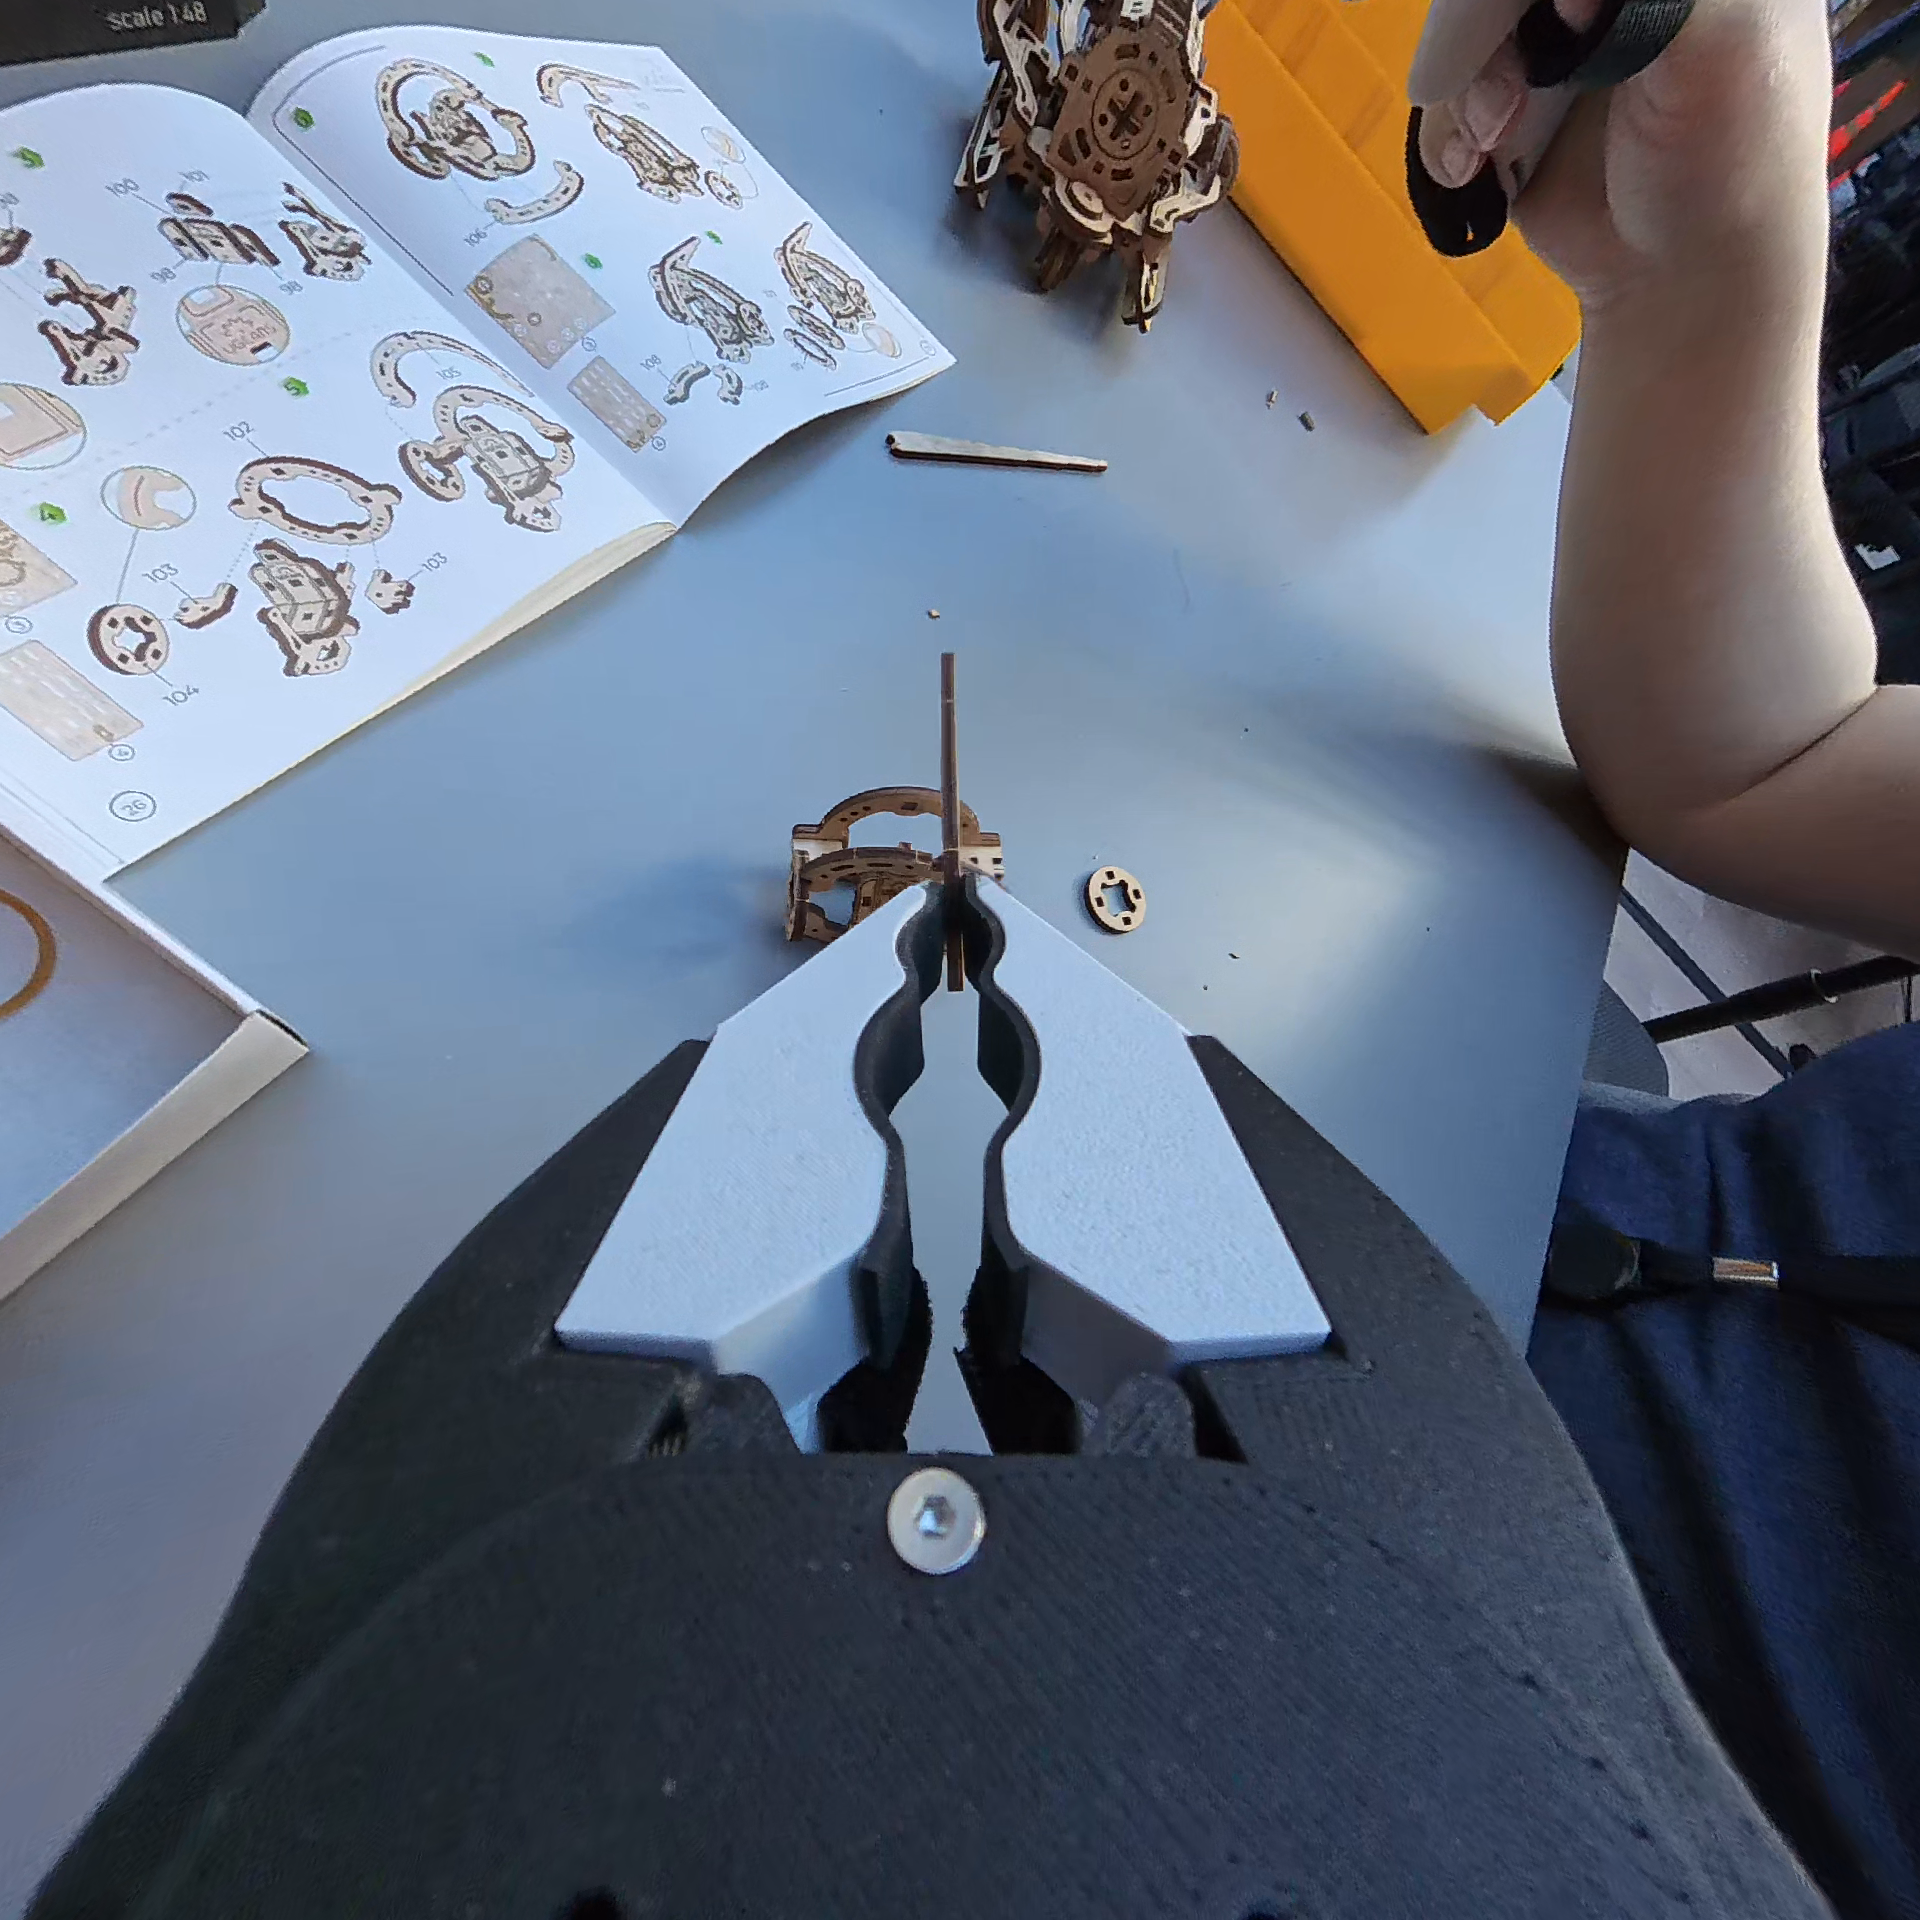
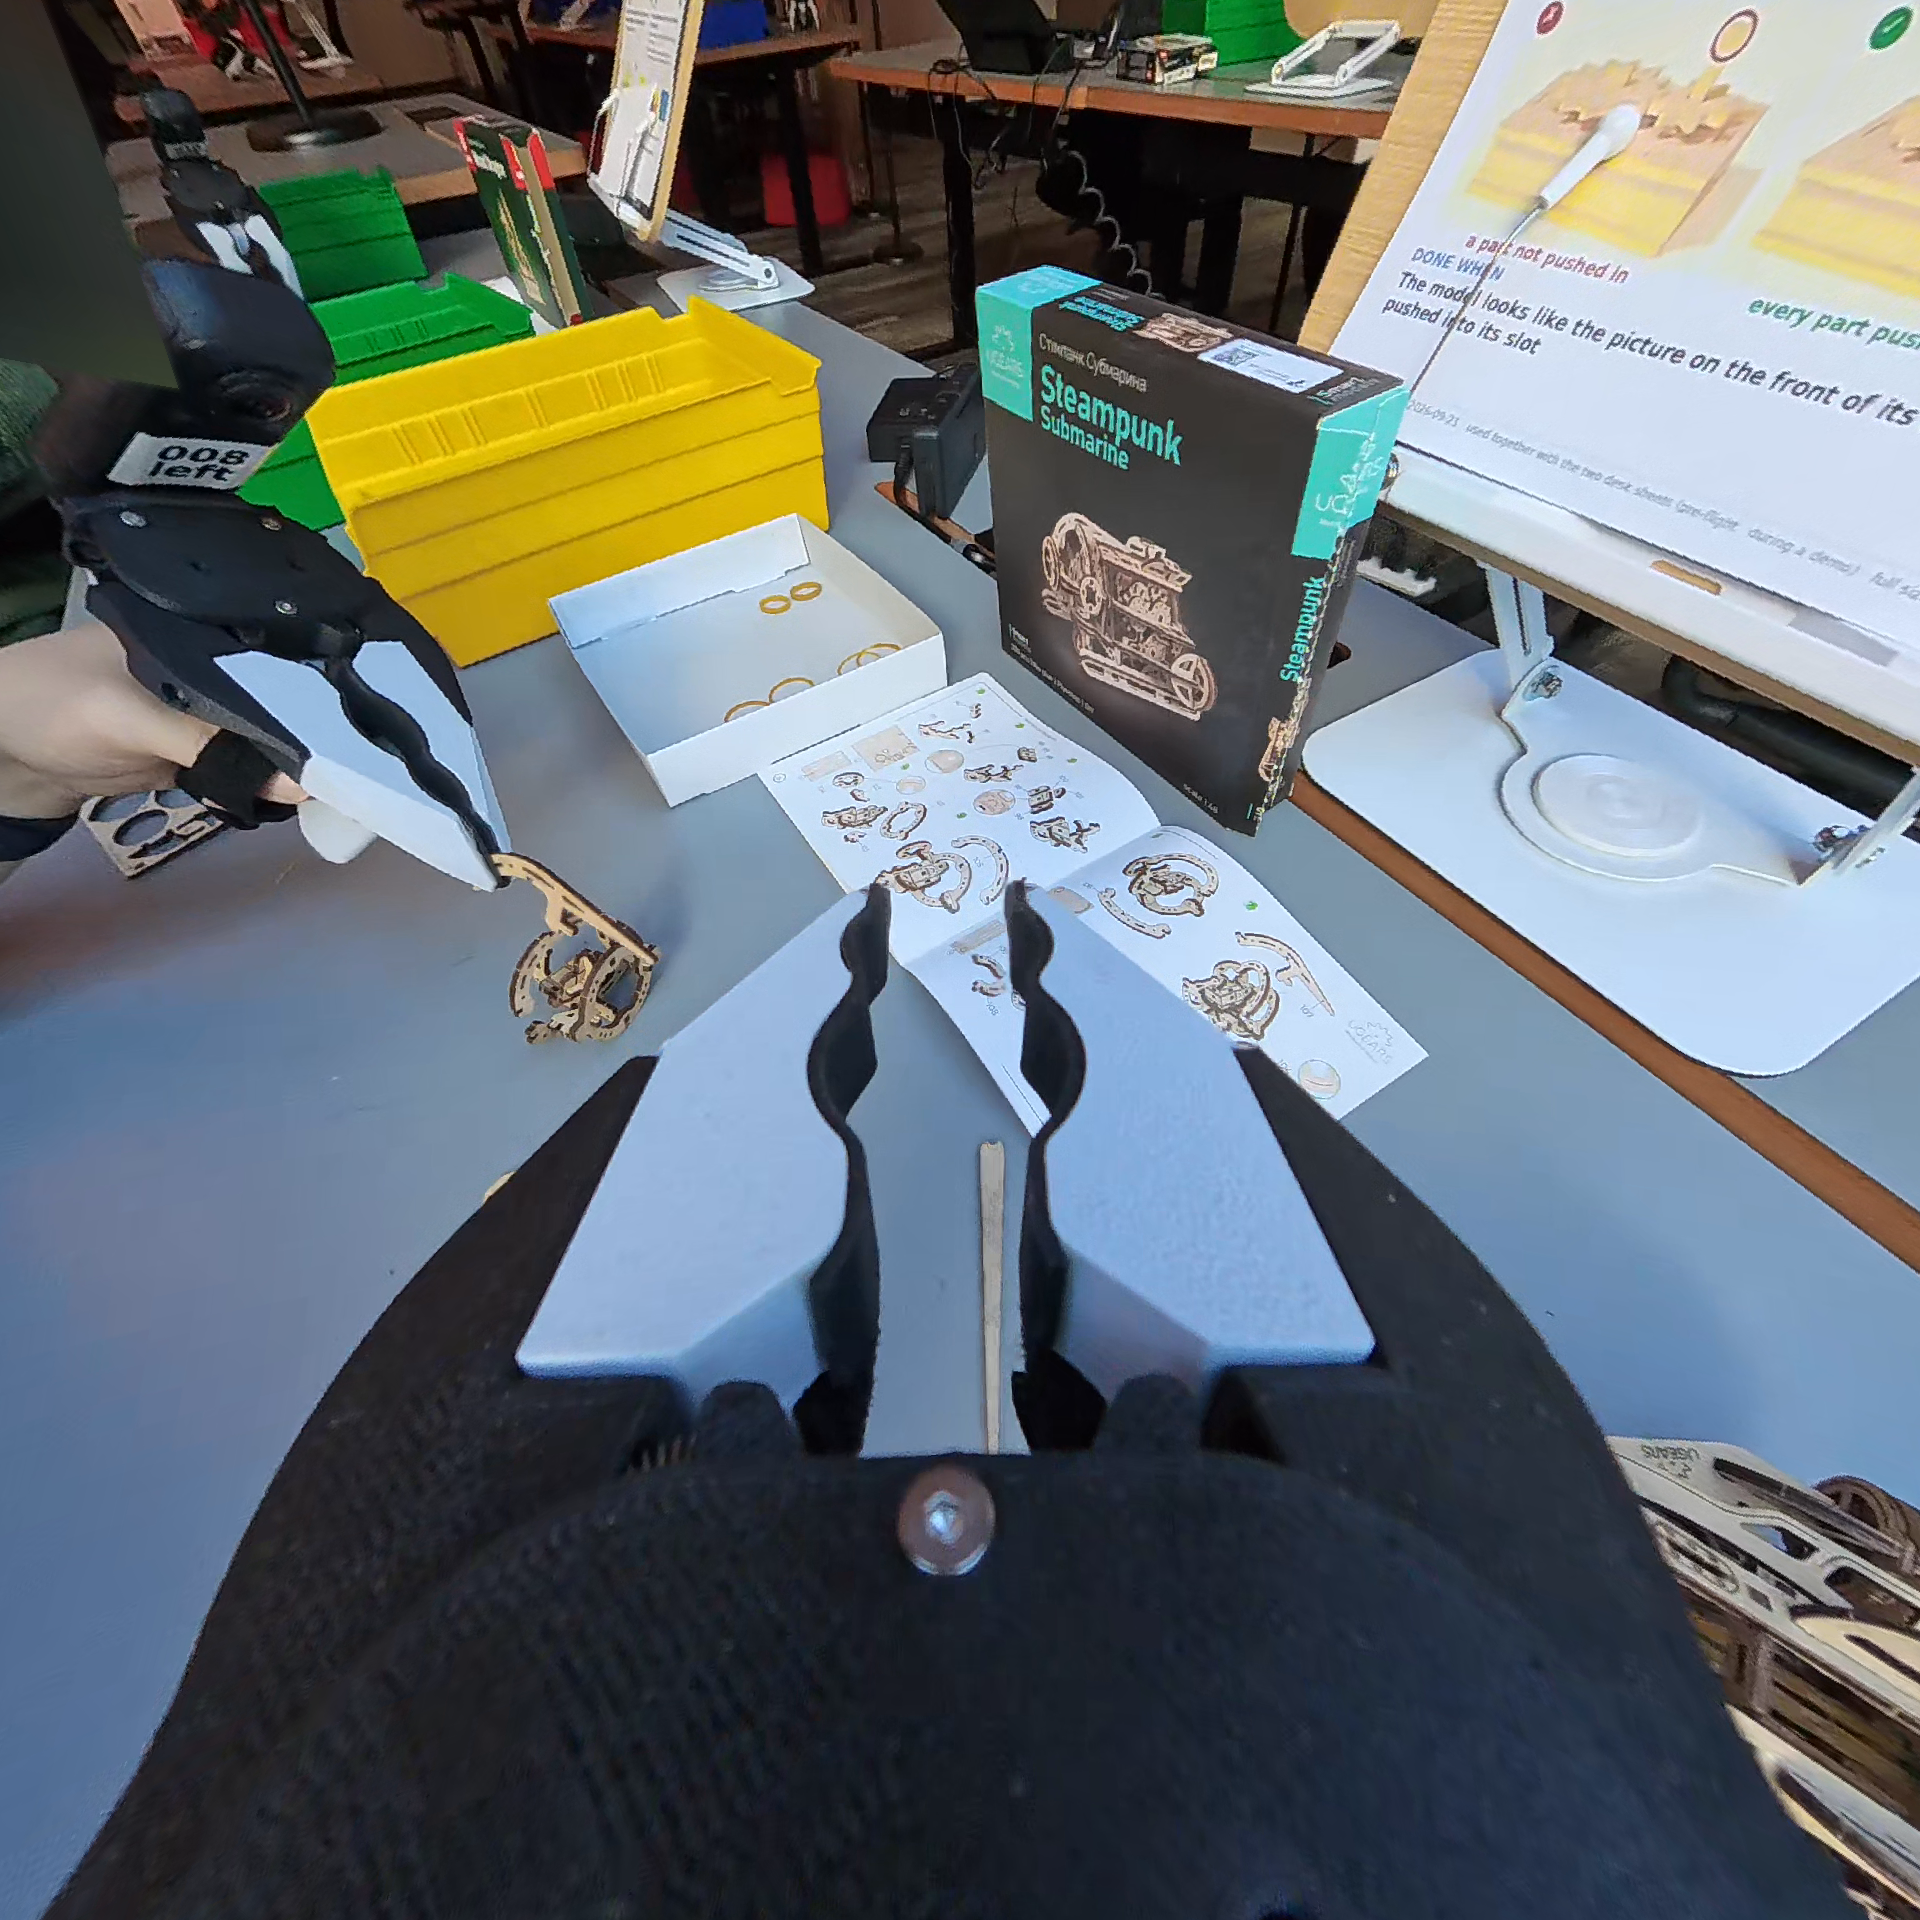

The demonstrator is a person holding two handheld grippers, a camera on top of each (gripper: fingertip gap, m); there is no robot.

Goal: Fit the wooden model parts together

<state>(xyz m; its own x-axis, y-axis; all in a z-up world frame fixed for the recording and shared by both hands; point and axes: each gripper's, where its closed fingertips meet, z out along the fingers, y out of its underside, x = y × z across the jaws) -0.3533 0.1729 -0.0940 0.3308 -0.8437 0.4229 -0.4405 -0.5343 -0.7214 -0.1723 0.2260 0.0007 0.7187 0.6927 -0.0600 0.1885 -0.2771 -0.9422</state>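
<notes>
Left wrist view: my left gripper (image 1: 951,920) pinches a flat wooden part (image 1: 949,790) edge-on, above the subassembly (image 1: 883,868) mid-table (image 1: 623,779); ring (image 1: 1116,899) just beside.

Right wrist view: my right gripper (image 2: 948,909) spread, empty, over a stick (image 2: 991,1278); booklet (image 2: 1081,894) beyond.

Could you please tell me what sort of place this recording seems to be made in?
Probably a workshop or lab set up for model-kit assembly: a grey worktable with stacked yellow plastic bins, an open white instruction booklet, and more desks with equipment behind.
</notes>
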